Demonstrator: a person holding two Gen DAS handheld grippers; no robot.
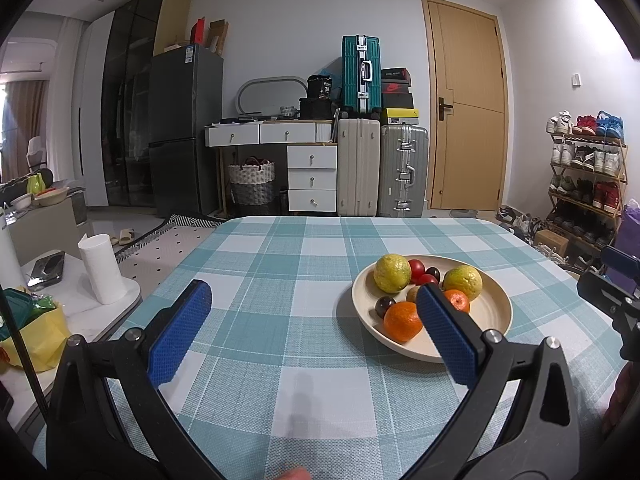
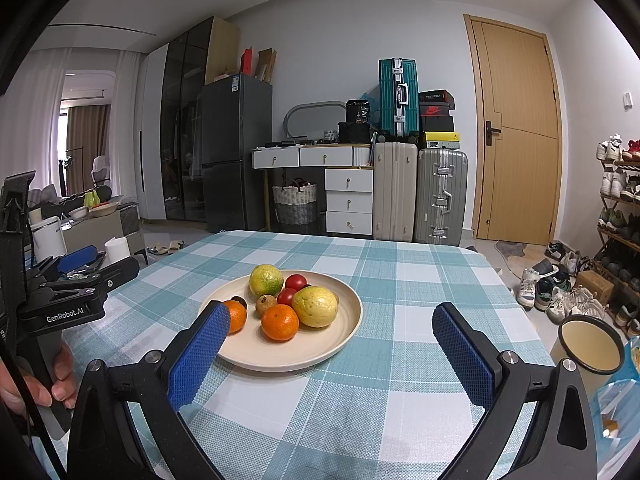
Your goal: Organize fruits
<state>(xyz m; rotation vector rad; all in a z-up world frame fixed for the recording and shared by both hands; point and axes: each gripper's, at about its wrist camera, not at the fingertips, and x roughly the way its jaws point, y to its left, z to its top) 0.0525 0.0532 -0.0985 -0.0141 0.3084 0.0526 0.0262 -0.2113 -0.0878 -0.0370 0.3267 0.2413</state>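
So both claws are parked low over the checked tablecloth (image 1: 280,264), side by side, facing the same way into the room. The left gripper (image 1: 314,304) has its blue pads spread wide with nothing between them except cloth. Same deal with the right gripper (image 2: 332,322): wide apart, holding nothing.

All the fruit sits on one cream plate (image 2: 340,332) on the table. From the left wrist view the plate is ahead and off to the right, and the right-hand blue pad overlaps its near side, covering part of the fruit pile. From the right wrist view the plate is ahead and slightly left of centre, with the left-hand pad tip overlapping its near-left rim, right in front of one orange (image 2: 236,316). I can't tell whether either pad actually touches the plate or just hangs over it.

On the plate: two yellow-green citrus, one at the back (image 2: 266,280) and one on the right (image 2: 315,306), a second orange (image 2: 280,322) at the front, two red tomato-looking things (image 2: 296,282) in the middle, a small brownish fruit (image 2: 266,305), and a dark round one (image 1: 385,306) near the left edge. They're bunched together, mostly touching their neighbours.

A round cream-coloured cup (image 2: 591,345) sits just off the table's right edge in the right wrist view.
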